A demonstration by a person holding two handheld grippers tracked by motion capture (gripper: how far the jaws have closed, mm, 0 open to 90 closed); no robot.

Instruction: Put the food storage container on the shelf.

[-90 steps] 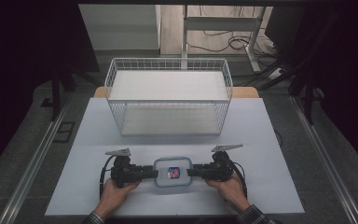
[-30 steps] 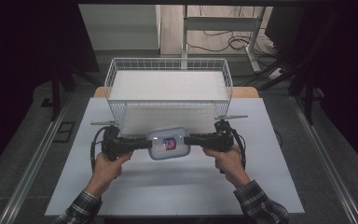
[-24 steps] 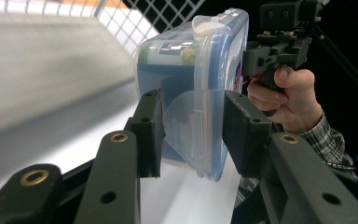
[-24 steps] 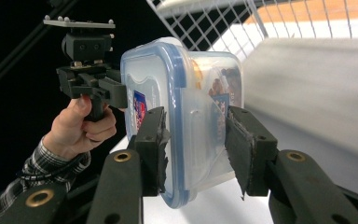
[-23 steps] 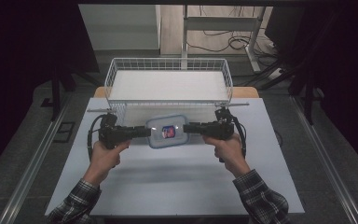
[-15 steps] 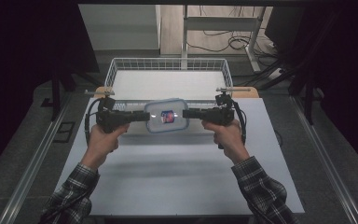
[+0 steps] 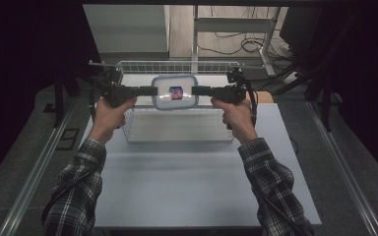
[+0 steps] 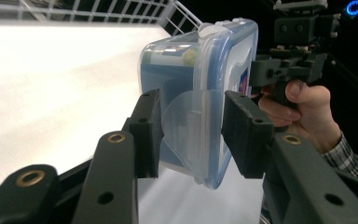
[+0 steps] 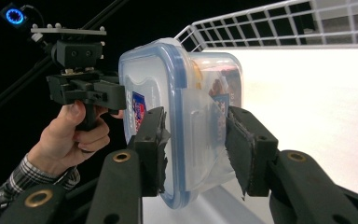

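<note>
A clear plastic food container (image 7: 174, 92) with a blue-rimmed lid and a small red and blue label hangs level above the white wire basket (image 7: 177, 126). My left gripper (image 7: 150, 91) is shut on its left end and my right gripper (image 7: 197, 90) on its right end. In the left gripper view, my left gripper (image 8: 195, 134) clamps the container (image 8: 200, 88) across lid and base at a side latch. The right gripper view has the right gripper (image 9: 196, 149) pressing on the container (image 9: 182, 102) the same way. Food shows dimly inside.
The basket's rim (image 7: 177, 65) stands at the far end of the white table (image 7: 192, 182); its floor is bare white. Dark frames, posts and cables stand around and behind the table. The person's plaid sleeves reach in from the bottom.
Both grippers have lifted the container off the near part of the table and carried it up and forward, to above the basket. Both grips are unchanged.
</note>
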